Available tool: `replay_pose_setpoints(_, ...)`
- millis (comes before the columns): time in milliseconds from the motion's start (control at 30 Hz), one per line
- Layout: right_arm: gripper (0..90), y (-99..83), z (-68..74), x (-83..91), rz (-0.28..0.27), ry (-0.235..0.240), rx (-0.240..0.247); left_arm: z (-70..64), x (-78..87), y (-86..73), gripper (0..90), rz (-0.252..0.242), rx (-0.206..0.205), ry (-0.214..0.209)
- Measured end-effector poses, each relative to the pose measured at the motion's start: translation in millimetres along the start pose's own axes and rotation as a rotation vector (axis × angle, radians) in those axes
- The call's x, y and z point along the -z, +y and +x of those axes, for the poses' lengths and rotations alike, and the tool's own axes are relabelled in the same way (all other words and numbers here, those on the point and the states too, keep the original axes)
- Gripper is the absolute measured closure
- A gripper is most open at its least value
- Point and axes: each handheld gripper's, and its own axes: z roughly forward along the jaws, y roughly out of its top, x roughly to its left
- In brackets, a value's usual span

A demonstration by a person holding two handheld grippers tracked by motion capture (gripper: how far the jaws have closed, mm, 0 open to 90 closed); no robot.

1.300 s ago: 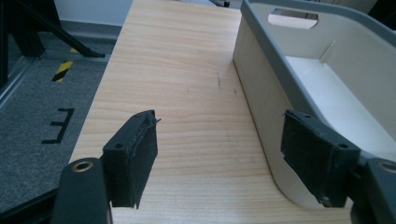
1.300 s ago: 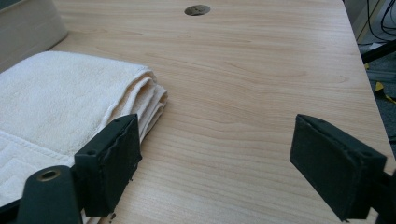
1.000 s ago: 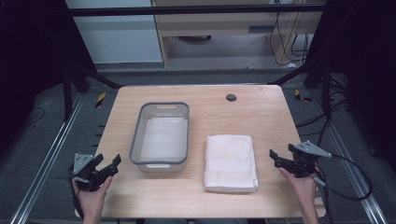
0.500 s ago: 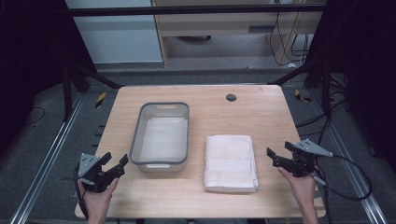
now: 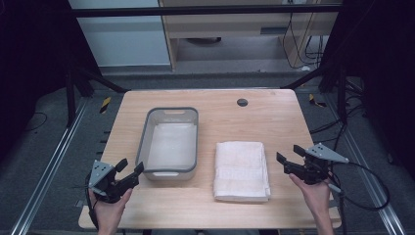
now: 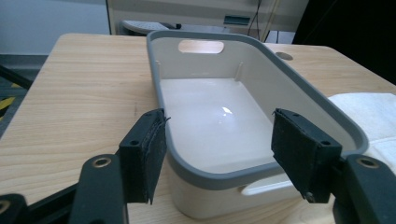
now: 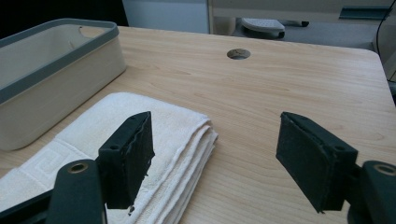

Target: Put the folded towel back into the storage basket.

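I count one grey-rimmed tub [image 5: 171,143] and one folded white towel [image 5: 242,170] side by side on the table [image 5: 274,117]. My left gripper [image 5: 129,173], jaws spread wide and empty, sits at the tub's near left corner; my right gripper [image 5: 289,159], equally wide and empty, hovers just right of the towel

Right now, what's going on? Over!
Left gripper open, near the bin. Right gripper open beside the folded towel. Bin empty. Nothing in the way.
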Motion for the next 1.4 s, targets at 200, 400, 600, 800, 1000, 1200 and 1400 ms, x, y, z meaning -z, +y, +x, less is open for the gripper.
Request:
replay_pose_setpoints(200, 29.7, 6.6, 2.6, 0.9, 0.01, 0.021, 0.004, -9.1, 0.9, 3.7, 36.4, -0.007, -0.002, -0.027)
replay_pose_setpoints(400, 33.7, 9.7, 3.4, 0.1, 0.033, 0.036, 0.026, -15.4, 0.3, 6.5, 38.1, 0.0, -0.005, -0.048)
replay_pose_setpoints(600, 34.4, 13.2, 3.9, -0.8, 0.047, 0.049, 0.025, -23.4, -2.7, 12.0, 40.8, 0.014, -0.016, -0.069)
replay_pose_setpoints(800, 34.7, 21.0, 6.3, -4.3, 0.045, 0.064, 0.027, -39.5, -7.9, 19.2, 42.9, 0.018, -0.049, -0.087)
replay_pose_setpoints(1000, 35.3, 28.4, 8.3, -9.5, 0.045, 0.077, 0.027, -56.7, -14.7, 24.3, 43.4, 0.021, -0.077, -0.117)
replay_pose_setpoints(1200, 36.3, 33.1, 10.0, -14.4, 0.047, 0.084, 0.03, -71.6, -21.5, 25.5, 44.0, 0.033, -0.101, -0.139)
replay_pose_setpoints(1400, 36.7, 34.4, 8.8, -21.0, 0.057, 0.096, 0.022, -86.5, -28.6, 24.3, 44.3, 0.046, -0.118, -0.163)
